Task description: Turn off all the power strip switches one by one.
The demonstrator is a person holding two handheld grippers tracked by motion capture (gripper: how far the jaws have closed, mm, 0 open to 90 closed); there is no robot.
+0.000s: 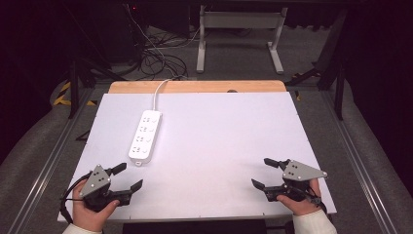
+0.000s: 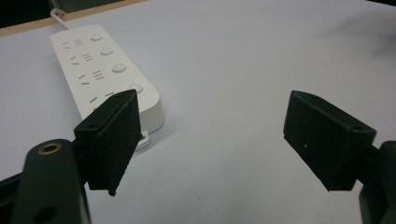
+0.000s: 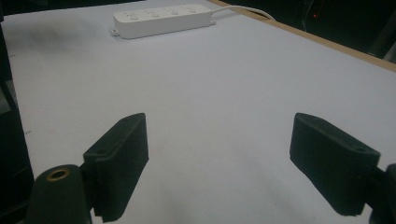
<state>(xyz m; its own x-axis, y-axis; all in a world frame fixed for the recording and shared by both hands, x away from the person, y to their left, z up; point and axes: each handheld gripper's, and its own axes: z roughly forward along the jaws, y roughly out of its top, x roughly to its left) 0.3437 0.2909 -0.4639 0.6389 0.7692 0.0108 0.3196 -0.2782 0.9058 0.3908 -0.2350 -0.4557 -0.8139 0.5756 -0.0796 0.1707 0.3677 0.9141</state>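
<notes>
A white power strip with several sockets and round buttons lies on the white table top, left of centre, its cord running off the far edge. My left gripper rests at the near left corner, held by a hand, jaws wide open and empty, pointing toward the strip's near end. My right gripper sits at the near right, also open with nothing between its jaws. In the right gripper view the strip lies far off at the top.
A wooden board edge shows along the table's far side. Beyond it stand a white frame's legs and a tangle of cables on the floor. Metal rails flank the table.
</notes>
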